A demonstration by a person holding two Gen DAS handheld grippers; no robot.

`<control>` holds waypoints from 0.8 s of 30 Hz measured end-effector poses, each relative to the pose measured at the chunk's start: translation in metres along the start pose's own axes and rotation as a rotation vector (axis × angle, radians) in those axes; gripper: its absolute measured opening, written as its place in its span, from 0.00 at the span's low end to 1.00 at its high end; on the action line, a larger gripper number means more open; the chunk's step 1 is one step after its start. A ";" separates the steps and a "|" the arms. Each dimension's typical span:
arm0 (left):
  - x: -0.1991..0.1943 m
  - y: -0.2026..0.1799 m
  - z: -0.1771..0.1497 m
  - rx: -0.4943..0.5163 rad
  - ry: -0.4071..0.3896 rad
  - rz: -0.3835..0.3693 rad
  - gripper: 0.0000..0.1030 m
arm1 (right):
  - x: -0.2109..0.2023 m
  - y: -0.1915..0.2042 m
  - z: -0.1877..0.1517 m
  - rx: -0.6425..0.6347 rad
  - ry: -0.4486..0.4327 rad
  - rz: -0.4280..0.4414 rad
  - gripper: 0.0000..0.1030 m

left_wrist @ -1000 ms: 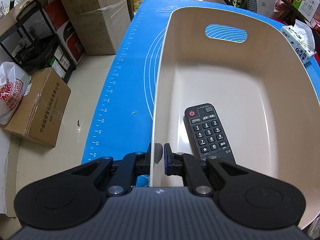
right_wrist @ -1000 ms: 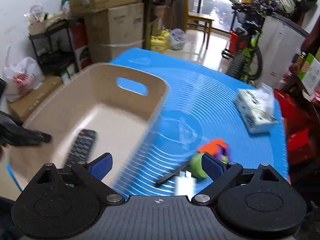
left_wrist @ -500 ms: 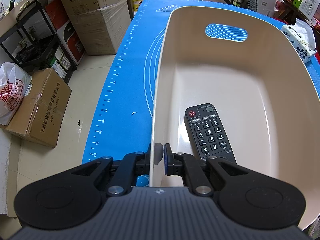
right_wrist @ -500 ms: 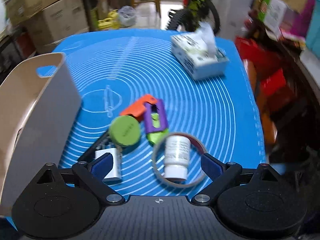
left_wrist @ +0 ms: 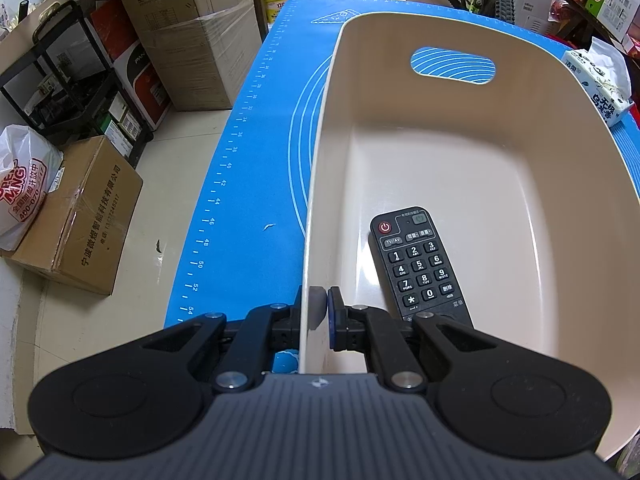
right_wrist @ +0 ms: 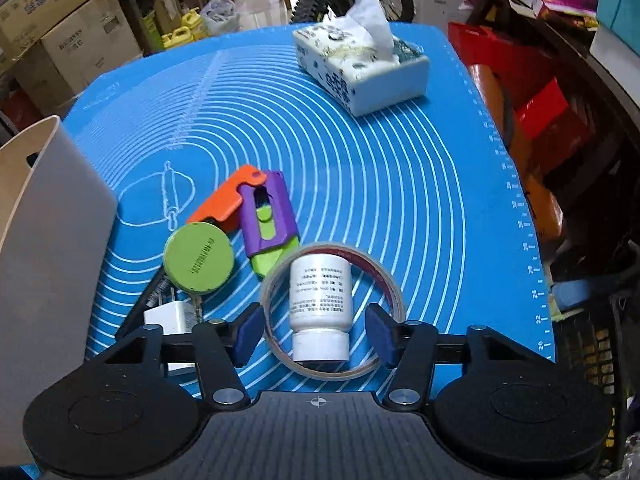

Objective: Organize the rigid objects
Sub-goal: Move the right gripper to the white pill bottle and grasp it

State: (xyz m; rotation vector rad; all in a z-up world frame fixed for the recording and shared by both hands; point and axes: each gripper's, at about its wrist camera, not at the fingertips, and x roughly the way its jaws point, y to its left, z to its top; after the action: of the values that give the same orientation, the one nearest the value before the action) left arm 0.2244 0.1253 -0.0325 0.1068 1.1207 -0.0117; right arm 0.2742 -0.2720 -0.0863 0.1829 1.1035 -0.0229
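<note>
My left gripper (left_wrist: 318,306) is shut on the near left rim of the beige bin (left_wrist: 320,184). A black remote (left_wrist: 418,264) lies inside the bin. My right gripper (right_wrist: 316,330) is open, its pads on either side of a white pill bottle (right_wrist: 320,298) that lies inside a clear tape roll (right_wrist: 376,272) on the blue mat (right_wrist: 400,168). Left of them lie a green round tin (right_wrist: 199,258), a purple-green-orange box cutter (right_wrist: 264,216), a white charger (right_wrist: 170,316) and a black pen-like stick (right_wrist: 138,308). The bin's outer wall (right_wrist: 48,264) stands at the left.
A tissue box (right_wrist: 360,64) sits at the far side of the mat, also seen in the left wrist view (left_wrist: 602,84). Cardboard boxes (left_wrist: 76,216), a rack, a bicycle and red items surround the table. The mat's right edge drops off near a black basket (right_wrist: 592,344).
My right gripper swung right from the bin and came down over the pile, so the bottle and tape roll now lie between its open pads. My left gripper has not moved.
</note>
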 end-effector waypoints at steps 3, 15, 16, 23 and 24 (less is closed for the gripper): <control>0.000 0.000 0.000 0.000 0.000 0.000 0.10 | 0.001 -0.001 0.001 0.005 -0.002 0.005 0.63; 0.000 -0.001 0.000 0.003 0.000 0.005 0.10 | 0.010 -0.013 0.005 0.077 0.023 0.030 0.48; 0.000 0.000 0.000 0.003 0.000 0.005 0.10 | 0.011 -0.013 0.004 0.073 0.027 0.027 0.48; 0.000 -0.001 0.000 0.004 0.000 0.006 0.10 | 0.018 -0.008 0.002 0.038 0.027 0.004 0.43; 0.001 -0.001 0.000 0.005 0.001 0.006 0.10 | 0.017 -0.007 0.002 0.036 0.024 0.010 0.43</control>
State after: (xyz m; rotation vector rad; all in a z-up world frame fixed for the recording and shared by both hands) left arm 0.2245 0.1243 -0.0333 0.1146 1.1211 -0.0085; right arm 0.2827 -0.2784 -0.1012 0.2212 1.1269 -0.0312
